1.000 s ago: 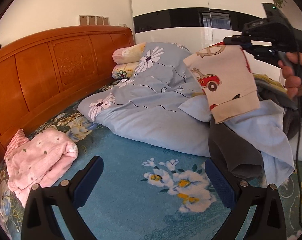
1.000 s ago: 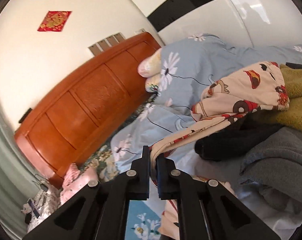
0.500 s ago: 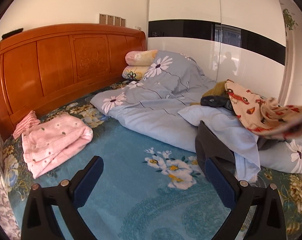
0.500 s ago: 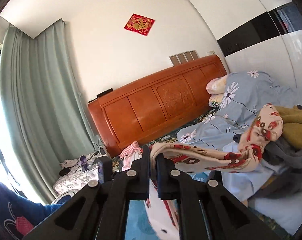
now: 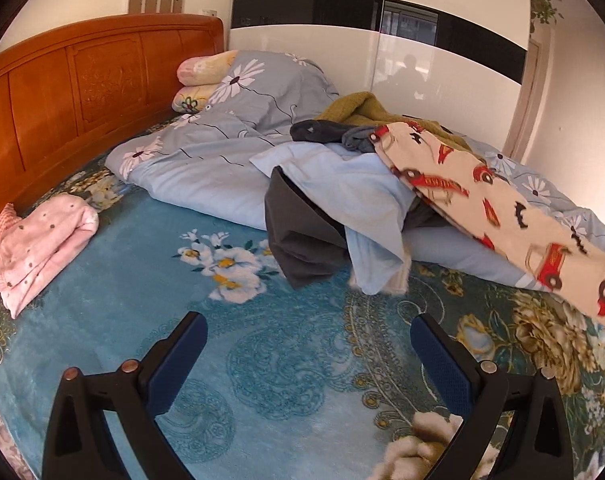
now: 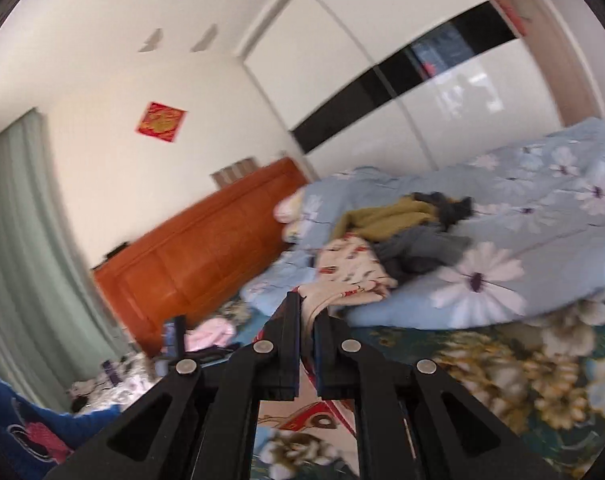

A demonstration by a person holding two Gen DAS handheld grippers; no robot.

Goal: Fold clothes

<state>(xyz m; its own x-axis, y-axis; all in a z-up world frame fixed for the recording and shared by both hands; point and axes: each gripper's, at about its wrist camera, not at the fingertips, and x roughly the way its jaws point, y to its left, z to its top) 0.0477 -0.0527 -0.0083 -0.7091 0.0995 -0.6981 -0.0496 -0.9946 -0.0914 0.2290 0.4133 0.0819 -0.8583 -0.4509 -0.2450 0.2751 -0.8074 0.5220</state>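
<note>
- Right tongs (image 6: 307, 316): clenched on an edge of the car-print garment (image 5: 502, 216); cream cloth is pinched between the pads and hangs below the fingers in the right wrist view.
- Left tongs (image 5: 308, 350): released, jaws wide apart, nothing between them; they hover over bare blue floral bedspread (image 5: 262, 360).
- Key relation: the car-print garment runs as a long taut band from the clothes pile (image 5: 342, 132) down to the lower right edge of the left wrist view. Its long axis lies on a diagonal, far end on the pile, near end out of frame toward the right tongs.
- From the left tongs the garment lies to the right and ahead, well apart; the free far end near the pile is the end left unheld.
- Judgement: the left hand is the one free to take a second corner; the next move likely needs it to swing right toward the band's upper edge so the piece can be spread over the open bedspread.
- Risk, as judged: dragging the garment may pull the light blue shirt (image 5: 342, 184) and the dark grey garment (image 5: 302, 236) off the pile with it.
- Further left: a folded pink garment (image 5: 42, 240) lies near the wooden headboard (image 5: 82, 88), apart from the work area.
- Far: grey floral duvet (image 5: 222, 148) heaped against the wardrobe side.
</note>
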